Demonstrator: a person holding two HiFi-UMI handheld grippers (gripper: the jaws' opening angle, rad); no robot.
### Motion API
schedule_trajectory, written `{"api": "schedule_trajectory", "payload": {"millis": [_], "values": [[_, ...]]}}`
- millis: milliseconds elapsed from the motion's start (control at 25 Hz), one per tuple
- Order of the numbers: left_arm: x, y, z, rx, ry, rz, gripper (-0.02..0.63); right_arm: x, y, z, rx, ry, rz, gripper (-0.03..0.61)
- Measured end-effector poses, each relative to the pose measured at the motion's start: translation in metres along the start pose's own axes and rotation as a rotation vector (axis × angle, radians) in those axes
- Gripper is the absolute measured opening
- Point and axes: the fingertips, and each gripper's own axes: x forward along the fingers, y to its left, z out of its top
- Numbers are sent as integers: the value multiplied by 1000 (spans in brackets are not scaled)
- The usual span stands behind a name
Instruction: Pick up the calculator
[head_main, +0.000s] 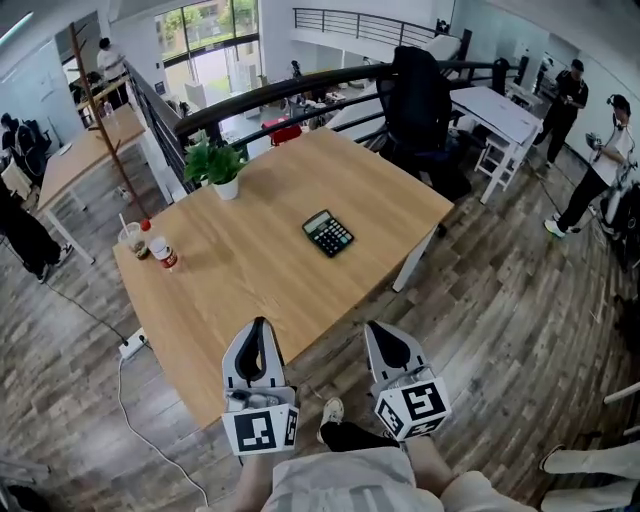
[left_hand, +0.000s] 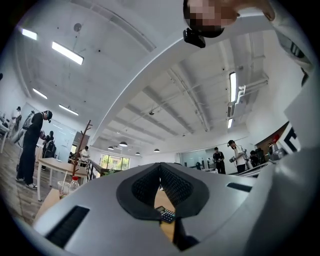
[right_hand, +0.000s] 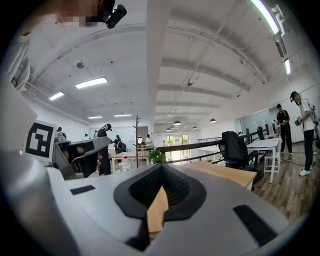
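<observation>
The black calculator (head_main: 327, 233) lies flat near the middle of the wooden table (head_main: 260, 270), turned at an angle. My left gripper (head_main: 261, 324) and right gripper (head_main: 377, 328) hover side by side over the table's near edge, well short of the calculator. Both are shut, tips meeting, with nothing held. In the left gripper view the calculator (left_hand: 167, 215) shows small through the hollow below the closed tips of the left gripper (left_hand: 160, 165). The right gripper view shows the right gripper (right_hand: 161, 166) closed, with only a strip of tabletop (right_hand: 220, 172) beyond and no calculator.
A potted plant (head_main: 222, 165) stands at the table's far left edge. A red-capped bottle (head_main: 160, 248) and a cup with a straw (head_main: 133, 240) sit at the left corner. A black office chair (head_main: 418, 100) is behind the table. A power strip (head_main: 132, 345) lies on the floor.
</observation>
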Motion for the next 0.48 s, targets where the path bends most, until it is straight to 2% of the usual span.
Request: {"api": "schedule_trajectory", "payload": {"millis": [240, 480], "values": [[74, 6, -3, 42, 0, 16, 9, 57, -53, 14, 31, -8, -6, 17], [122, -3, -22, 56, 33, 19, 9, 94, -92, 18, 10, 1, -8, 17]]}}
